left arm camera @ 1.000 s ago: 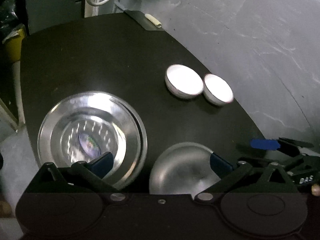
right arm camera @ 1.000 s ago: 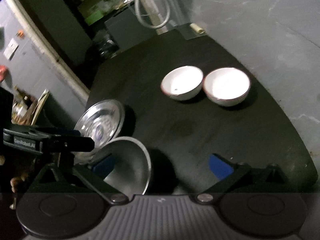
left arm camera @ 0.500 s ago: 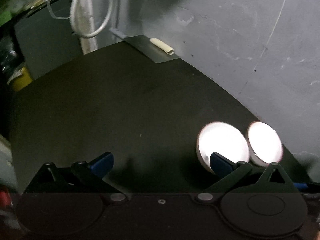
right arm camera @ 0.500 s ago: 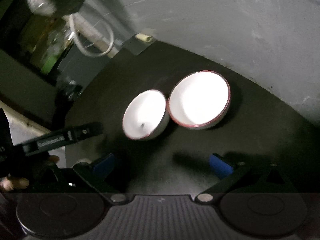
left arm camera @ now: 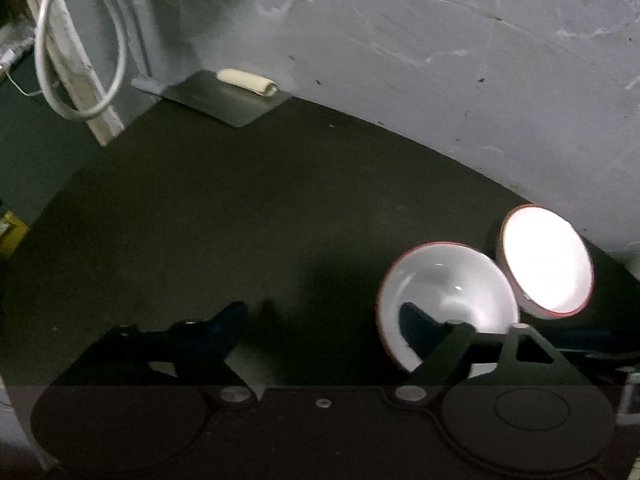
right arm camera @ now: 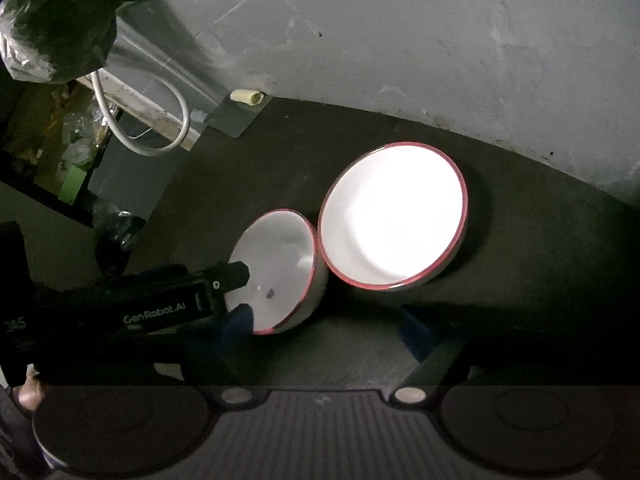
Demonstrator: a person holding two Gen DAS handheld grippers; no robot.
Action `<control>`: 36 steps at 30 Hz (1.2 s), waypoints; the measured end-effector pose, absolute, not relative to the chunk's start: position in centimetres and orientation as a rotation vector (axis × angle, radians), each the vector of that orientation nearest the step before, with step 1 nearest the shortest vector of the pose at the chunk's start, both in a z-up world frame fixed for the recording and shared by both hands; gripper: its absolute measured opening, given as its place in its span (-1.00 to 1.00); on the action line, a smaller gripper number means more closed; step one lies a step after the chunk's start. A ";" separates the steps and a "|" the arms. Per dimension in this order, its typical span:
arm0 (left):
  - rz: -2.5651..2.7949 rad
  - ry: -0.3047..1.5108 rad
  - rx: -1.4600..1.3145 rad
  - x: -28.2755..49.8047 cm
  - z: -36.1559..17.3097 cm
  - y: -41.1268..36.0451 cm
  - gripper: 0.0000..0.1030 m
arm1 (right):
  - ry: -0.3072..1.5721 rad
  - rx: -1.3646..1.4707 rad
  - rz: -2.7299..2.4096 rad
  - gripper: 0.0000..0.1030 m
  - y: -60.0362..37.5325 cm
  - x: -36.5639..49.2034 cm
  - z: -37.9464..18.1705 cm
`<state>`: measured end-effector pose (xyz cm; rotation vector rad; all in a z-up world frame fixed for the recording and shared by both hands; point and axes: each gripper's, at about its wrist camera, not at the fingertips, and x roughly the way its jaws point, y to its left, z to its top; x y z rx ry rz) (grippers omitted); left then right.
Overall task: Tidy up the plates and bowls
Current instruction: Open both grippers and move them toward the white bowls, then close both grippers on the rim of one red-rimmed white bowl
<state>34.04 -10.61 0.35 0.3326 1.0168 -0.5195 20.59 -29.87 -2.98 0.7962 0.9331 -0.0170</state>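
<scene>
Two red-rimmed white bowls point(right arm camera: 394, 216) touching on dark desk point(left arm camera: 240, 208). Left claw point(left arm camera: 324, 312) closing around nearer bowl's point(left arm camera: 448, 292) rim, not clamped; right claw point(right arm camera: 328, 326) open, closing, empty.

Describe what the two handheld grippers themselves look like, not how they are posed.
Both are black. The left gripper has dark blue pads on angular black fingers with triangular cut-outs, silver pivot screws and round housings. The right gripper has the same blue pads, screws and housings, with a ribbed grey panel between them. Seen from the right wrist, the left one bears white "GenRobot.AI" lettering.
</scene>
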 end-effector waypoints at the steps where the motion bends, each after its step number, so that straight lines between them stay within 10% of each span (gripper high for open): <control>1: -0.535 1.024 0.322 34.1 0.3 -10.6 0.40 | 0.931 0.801 -0.017 0.53 -29.8 20.6 -3.0; 6: -0.609 1.051 0.261 34.1 0.2 -10.9 -0.18 | 0.926 0.816 -0.020 0.19 -29.8 20.8 -3.1; 21: -0.641 1.101 0.161 33.9 -0.1 -10.5 -0.87 | 0.919 0.814 0.014 -0.39 -29.8 21.4 -2.9; 36: -0.626 1.065 0.131 31.2 0.7 -8.9 -0.86 | 0.922 0.762 0.077 -0.59 -29.0 21.0 -2.4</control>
